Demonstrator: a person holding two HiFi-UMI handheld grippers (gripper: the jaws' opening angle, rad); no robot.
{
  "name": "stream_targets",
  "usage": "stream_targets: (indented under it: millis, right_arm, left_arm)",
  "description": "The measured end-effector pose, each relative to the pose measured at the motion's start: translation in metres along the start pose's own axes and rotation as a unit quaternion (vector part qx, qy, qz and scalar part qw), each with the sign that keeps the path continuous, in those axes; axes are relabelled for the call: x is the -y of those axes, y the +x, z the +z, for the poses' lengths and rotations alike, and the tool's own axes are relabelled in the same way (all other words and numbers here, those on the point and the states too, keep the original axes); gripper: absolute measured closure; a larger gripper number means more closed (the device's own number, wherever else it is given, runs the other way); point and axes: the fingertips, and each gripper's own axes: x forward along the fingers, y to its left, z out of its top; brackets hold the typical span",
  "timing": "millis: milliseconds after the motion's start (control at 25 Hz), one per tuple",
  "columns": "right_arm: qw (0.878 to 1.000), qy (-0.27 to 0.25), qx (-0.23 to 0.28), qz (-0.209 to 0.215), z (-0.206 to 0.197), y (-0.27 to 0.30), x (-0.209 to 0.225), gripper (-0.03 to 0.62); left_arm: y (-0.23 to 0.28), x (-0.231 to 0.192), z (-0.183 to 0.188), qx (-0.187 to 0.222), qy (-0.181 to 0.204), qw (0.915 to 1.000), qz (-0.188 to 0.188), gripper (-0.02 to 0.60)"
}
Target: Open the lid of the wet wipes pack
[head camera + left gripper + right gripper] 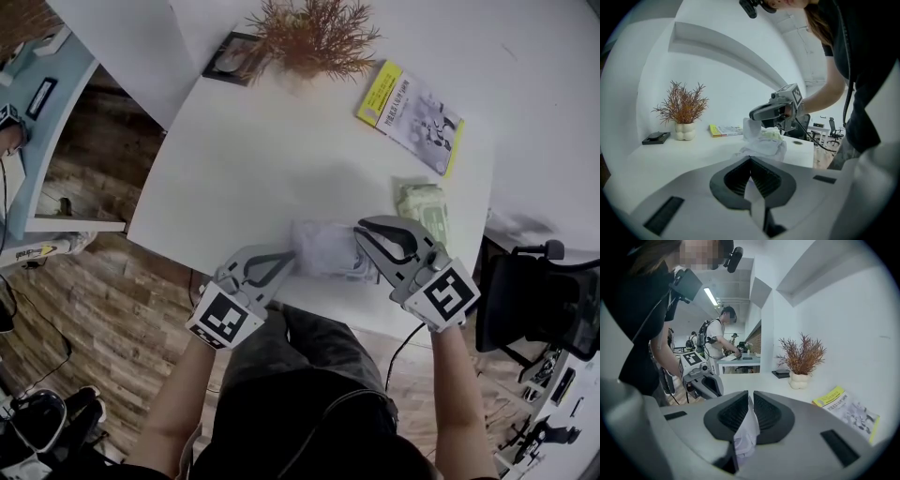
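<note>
bench: white bench fills most of the head view, wood floor down the left side
pack: the soft whitish wipes pack sits low centre in the head view, near the bench's front edge and right between the two tools
left tool: the left tool comes in from the lower left. Its jaws are pressed together on a thin white edge at the pack's left end, you can see the sliver caught between the pads in its own view
right tool: the right tool comes in from the lower right, jaws clamped on a white flap of the pack. In the left gripper view that flap stands up from the pack under the tool's tip
lid: honestly can't tell if the flap is the lid itself or just wrapper, it's all white and crumpled
green packet: a pale green packet lies flat just beyond the right tool, right of centre
booklet: yellow-edged booklet is upper right, lying flat at an angle, well apart from the pack
plant: dried reddish plant top centre, in a white lumpy pot in the gripper views
dark thing: small dark flat object just left of the plant
background: second person stands at another table, upper left of centre in the right gripper view
</note>
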Motion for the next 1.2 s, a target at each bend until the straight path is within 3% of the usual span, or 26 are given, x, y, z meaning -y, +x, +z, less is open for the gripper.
stream_targets:
  millis: [280, 1200]
  right_arm:
    - [1.000, -0.001, -0.003, 0.003, -0.002, 0.005, 0.011, 0.542]
    - [0.999, 0.042, -0.007, 0.027, -0.019, 0.015, 0.033, 0.536]
  left_arm:
    - [0.001, -0.009, 0.001, 0.002, -0.030, 0.9992, 0.027, 0.569]
    - [0.000, -0.021, -0.010, -0.008, -0.082, 0.9956, 0.046, 0.569]
